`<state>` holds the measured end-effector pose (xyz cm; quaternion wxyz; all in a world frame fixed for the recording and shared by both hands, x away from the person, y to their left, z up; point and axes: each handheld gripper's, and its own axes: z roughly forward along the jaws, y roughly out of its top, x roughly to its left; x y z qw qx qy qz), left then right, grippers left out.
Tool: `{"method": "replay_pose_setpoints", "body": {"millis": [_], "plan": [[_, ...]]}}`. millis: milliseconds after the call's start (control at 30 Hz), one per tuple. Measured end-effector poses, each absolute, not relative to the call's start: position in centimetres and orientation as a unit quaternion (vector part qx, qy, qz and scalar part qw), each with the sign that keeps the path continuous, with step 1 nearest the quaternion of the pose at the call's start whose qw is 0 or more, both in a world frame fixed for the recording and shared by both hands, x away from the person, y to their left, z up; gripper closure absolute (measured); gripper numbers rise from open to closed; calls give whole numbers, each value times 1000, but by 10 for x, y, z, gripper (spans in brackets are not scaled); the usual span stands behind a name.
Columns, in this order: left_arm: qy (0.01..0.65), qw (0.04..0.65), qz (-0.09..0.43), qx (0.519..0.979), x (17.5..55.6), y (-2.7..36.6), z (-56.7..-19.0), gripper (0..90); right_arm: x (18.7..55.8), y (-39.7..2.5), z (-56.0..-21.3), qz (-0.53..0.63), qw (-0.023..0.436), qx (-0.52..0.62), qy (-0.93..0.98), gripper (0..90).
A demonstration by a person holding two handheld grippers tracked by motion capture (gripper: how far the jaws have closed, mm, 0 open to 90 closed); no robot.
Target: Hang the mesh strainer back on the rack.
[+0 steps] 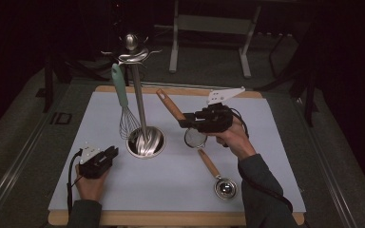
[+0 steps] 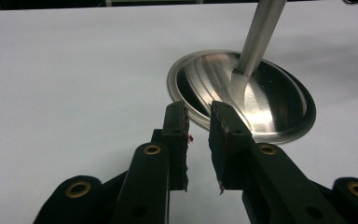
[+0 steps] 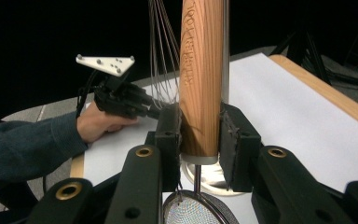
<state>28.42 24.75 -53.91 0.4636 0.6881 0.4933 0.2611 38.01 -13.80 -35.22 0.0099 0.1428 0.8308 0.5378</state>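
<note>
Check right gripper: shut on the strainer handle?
Shut. The right gripper clamps the strainer by its wooden handle, both pads touching.

Black grippers with brass screws; dark-blue sleeves (image 3: 23, 144).

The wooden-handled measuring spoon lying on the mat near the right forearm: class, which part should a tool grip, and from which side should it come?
Grip the measuring spoon by its wooden handle, coming down from above with the jaws across its width. The handle lies flat, straight and bare on the white mat, while the round steel bowl offers a curved, slippery surface. The left tool rests idle nearer the rack base.
</note>
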Motion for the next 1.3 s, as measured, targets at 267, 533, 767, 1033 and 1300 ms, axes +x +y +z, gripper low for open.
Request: {"method": "replay_pose_setpoints", "body": {"millis": [267,533,767,1033,1300], "plan": [[493,464,260,688,284,248,-539,772,381,-136,-337,557,13,136,819,709],[493,466,260,687,284,248,-539,772,381,-133,-320,577,13,129,806,709],[493,465,261,688,284,248,-539,771,375,-132,-303,590,13,117,799,709],[493,465,261,688,284,248,-539,771,372,-123,-291,604,5,99,791,709],[493,467,260,687,284,248,-539,771,373,-109,-288,603,1,95,792,709]]}}
